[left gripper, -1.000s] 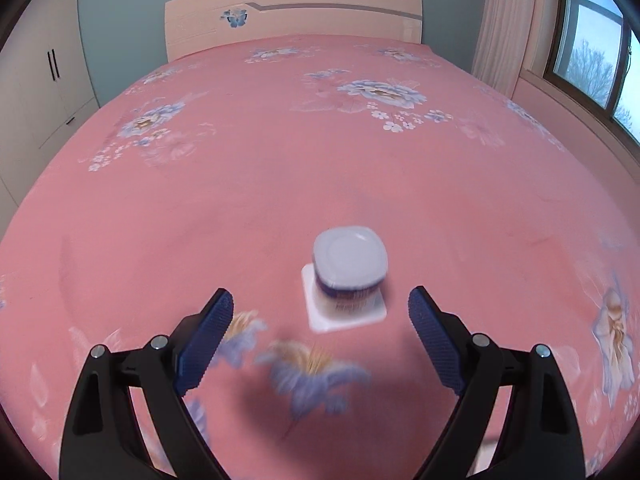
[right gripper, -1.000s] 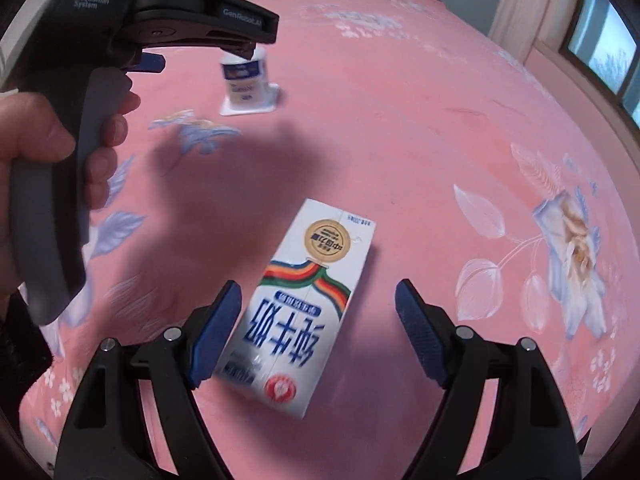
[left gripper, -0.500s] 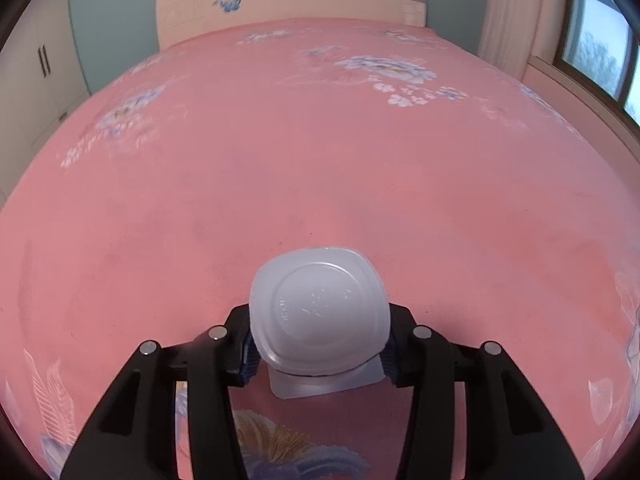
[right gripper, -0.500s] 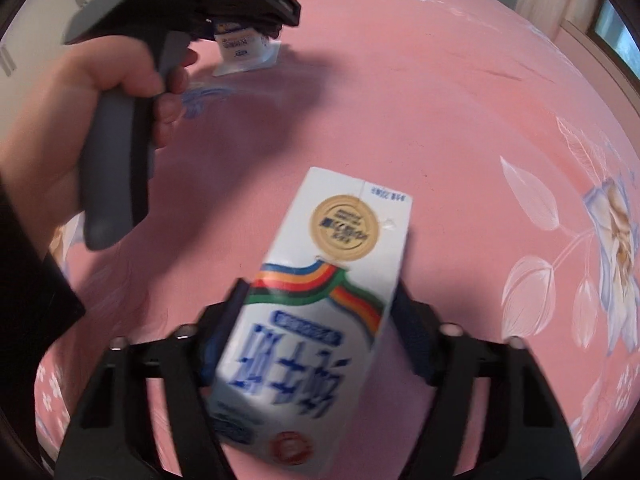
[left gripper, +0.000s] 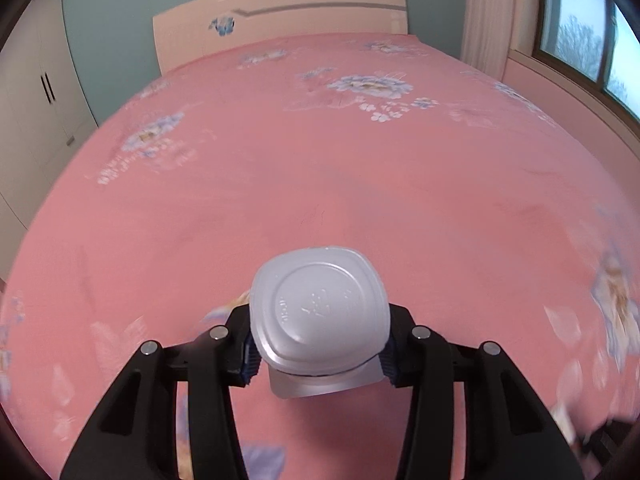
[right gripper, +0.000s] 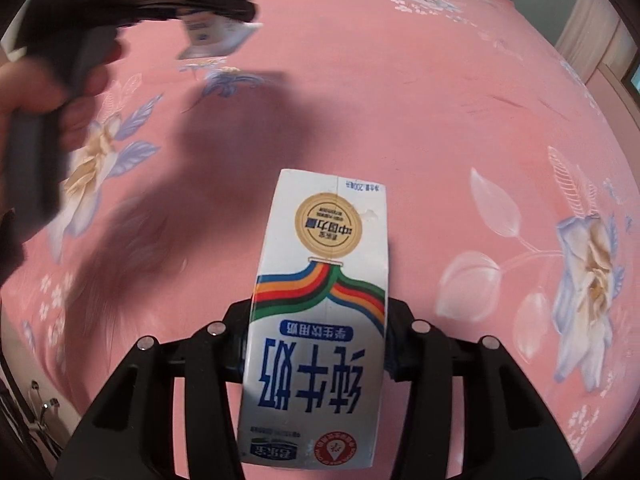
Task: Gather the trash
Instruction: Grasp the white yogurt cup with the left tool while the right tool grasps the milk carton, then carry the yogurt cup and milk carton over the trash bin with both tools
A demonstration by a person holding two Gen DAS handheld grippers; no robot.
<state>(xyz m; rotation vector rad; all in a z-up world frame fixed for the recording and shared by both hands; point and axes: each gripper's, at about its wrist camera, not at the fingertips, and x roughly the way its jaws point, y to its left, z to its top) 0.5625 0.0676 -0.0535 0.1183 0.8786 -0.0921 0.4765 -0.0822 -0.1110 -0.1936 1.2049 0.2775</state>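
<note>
Above the pink flowered bed [left gripper: 320, 168], we have both pieces of trash in hand. The left hand-held gripper [left gripper: 318, 354] is clamped on the upturned yogurt cup [left gripper: 320, 314], its jaws having just closed onto the sides, and the cup looks clear of the bed. The right hand-held gripper [right gripper: 314, 354] has likewise just closed on the milk carton [right gripper: 320, 320], pinching it across its width.

To carry well, we should keep both grips steady, hold the carton level so any dregs stay in, and lift straight before swinging away. The cup's loose foil lid hangs below; we should mind it.

No bin shows in either view. The pads are mostly hidden behind the cup and carton, and the left hand [right gripper: 40, 92] is blurred in the right wrist view.
</note>
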